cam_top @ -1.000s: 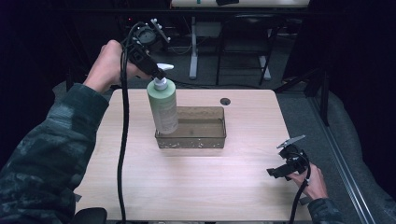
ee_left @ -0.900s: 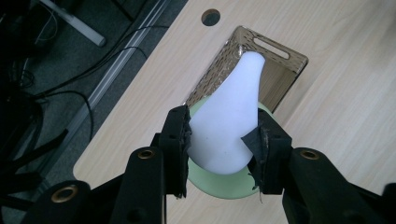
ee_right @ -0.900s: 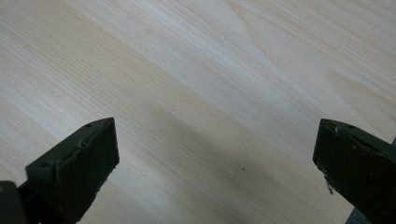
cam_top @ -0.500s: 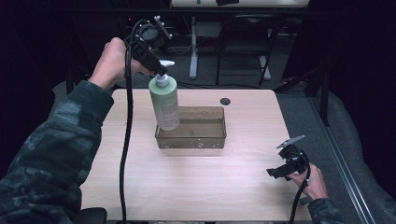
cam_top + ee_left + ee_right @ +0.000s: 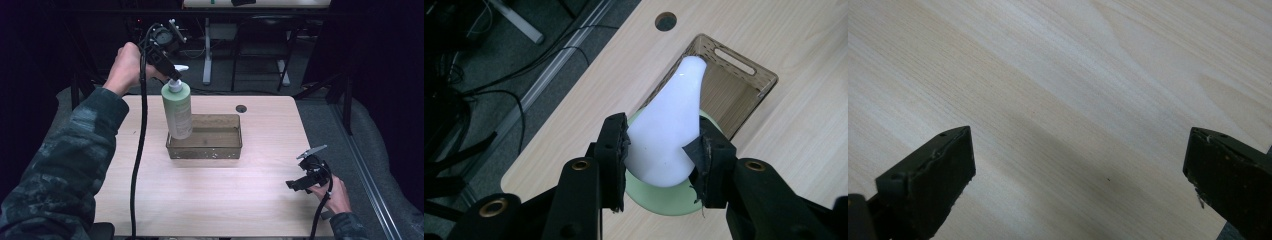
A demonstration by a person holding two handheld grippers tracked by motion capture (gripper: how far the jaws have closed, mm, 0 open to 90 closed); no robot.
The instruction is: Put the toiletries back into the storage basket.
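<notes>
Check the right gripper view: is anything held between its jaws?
No: the right gripper has its jaws wide apart, with bare wooden table between them.

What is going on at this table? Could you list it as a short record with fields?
Held thing: green pump bottle, gripped by its white pump head
Left gripper: jaws shut on the pump head
Bottle's place: upright, at the left end of the brown bin
Right gripper: jaws open, holding nothing, near the wooden table front right corner
</notes>
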